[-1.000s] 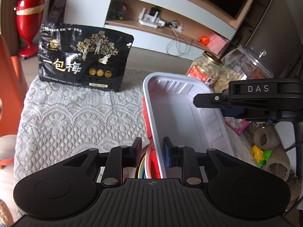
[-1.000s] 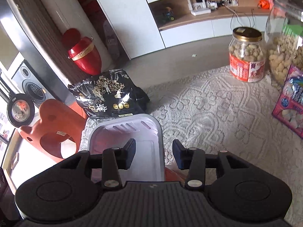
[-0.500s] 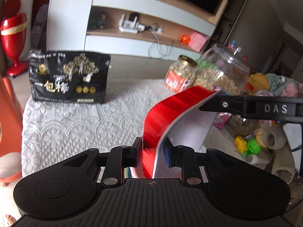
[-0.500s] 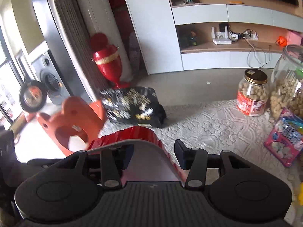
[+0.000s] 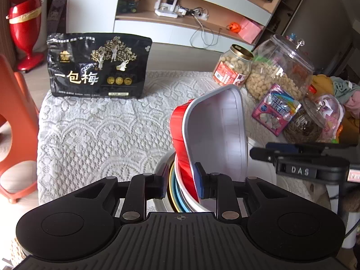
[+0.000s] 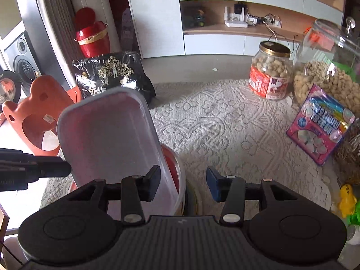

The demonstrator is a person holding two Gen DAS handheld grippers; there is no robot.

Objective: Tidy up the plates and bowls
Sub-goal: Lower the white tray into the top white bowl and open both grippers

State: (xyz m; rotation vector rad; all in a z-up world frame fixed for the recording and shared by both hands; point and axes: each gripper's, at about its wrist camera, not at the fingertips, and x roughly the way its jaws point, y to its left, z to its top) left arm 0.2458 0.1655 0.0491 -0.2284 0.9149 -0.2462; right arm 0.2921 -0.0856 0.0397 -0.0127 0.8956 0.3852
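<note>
A rectangular tray, red outside and white inside (image 5: 216, 135), stands tilted on edge in a stack of round plates and bowls (image 5: 177, 193) on the lace-covered table. My left gripper (image 5: 181, 185) is open, its fingers straddling the tray's lower rim and the stack without pinching. In the right wrist view the tray (image 6: 112, 135) leans to the left of centre. My right gripper (image 6: 183, 185) is open, its left finger against the tray's rim, and holds nothing.
A black snack bag (image 5: 99, 67) stands at the table's back left. A peanut jar (image 5: 232, 67), a large clear jar (image 5: 281, 67) and a pink candy packet (image 5: 275, 112) stand at the back right. An orange stool (image 6: 38, 114) is left of the table.
The tray was lifted and turned on edge between both grippers, then lowered into the stack. My left gripper has opened off its rim; the right gripper has drawn back to its right side.
</note>
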